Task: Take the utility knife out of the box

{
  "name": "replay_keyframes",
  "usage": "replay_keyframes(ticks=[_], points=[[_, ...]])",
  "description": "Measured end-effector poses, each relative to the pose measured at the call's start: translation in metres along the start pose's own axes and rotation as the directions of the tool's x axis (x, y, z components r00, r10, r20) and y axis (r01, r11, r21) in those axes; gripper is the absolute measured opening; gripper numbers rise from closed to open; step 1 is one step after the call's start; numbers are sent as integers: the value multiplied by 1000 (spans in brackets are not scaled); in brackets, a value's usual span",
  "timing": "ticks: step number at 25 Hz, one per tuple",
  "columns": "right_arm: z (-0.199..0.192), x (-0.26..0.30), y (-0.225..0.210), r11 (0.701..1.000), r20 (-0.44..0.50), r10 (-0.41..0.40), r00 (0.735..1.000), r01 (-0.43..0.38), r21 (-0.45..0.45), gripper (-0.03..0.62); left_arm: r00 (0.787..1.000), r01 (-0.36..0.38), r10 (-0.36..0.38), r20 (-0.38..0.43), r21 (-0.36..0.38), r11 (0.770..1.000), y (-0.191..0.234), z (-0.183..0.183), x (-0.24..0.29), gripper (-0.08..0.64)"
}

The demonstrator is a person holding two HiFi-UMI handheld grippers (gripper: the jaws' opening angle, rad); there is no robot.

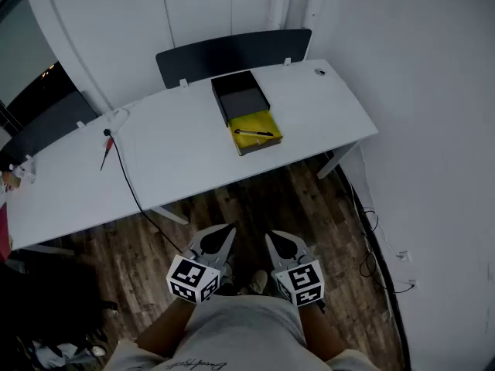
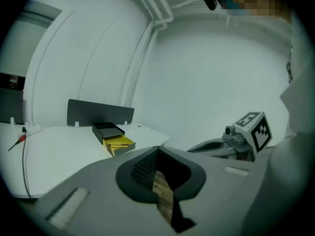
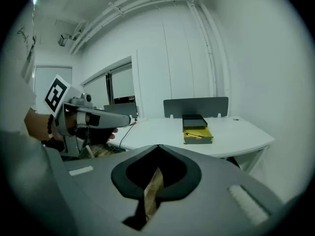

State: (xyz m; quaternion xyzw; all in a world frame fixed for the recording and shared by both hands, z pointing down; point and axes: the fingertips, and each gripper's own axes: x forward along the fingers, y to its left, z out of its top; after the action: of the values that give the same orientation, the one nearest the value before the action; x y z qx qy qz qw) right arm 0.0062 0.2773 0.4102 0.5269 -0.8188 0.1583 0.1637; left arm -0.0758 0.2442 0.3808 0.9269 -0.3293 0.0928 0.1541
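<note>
An open box [image 1: 254, 134] with a yellow inside lies on the white table [image 1: 178, 149], its black lid [image 1: 241, 95] behind it. A dark utility knife [image 1: 254, 133] rests across the yellow part. Both grippers are low over the wooden floor, well short of the table. My left gripper [image 1: 227, 230] and right gripper [image 1: 273, 239] point toward the table, jaws together, nothing between them. The left gripper view shows the box [image 2: 114, 140] far ahead past my left gripper [image 2: 158, 151]. In the right gripper view the box [image 3: 197, 132] with the knife [image 3: 195, 135] stands beyond my right gripper [image 3: 158, 149].
A dark partition panel [image 1: 232, 52] stands along the table's back edge. A red-tipped probe [image 1: 106, 154] and a black cable [image 1: 131, 188] lie on the table's left part, the cable dropping to the floor. Loose cables [image 1: 371, 242] run along the white wall at right.
</note>
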Motion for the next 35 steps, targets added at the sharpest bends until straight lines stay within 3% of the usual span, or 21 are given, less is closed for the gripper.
replay_keyframes(ticks=[23,35], points=[[-3,-14,-14,1000,5,29,1000,-29,-11,15,1000,-16,16,12,16,1000,-21,4,8,2],[-16,-25,-25,994,-2,99,995,-99,-43,15,996,-85,85,24,6,996,-42,-4,15,2]])
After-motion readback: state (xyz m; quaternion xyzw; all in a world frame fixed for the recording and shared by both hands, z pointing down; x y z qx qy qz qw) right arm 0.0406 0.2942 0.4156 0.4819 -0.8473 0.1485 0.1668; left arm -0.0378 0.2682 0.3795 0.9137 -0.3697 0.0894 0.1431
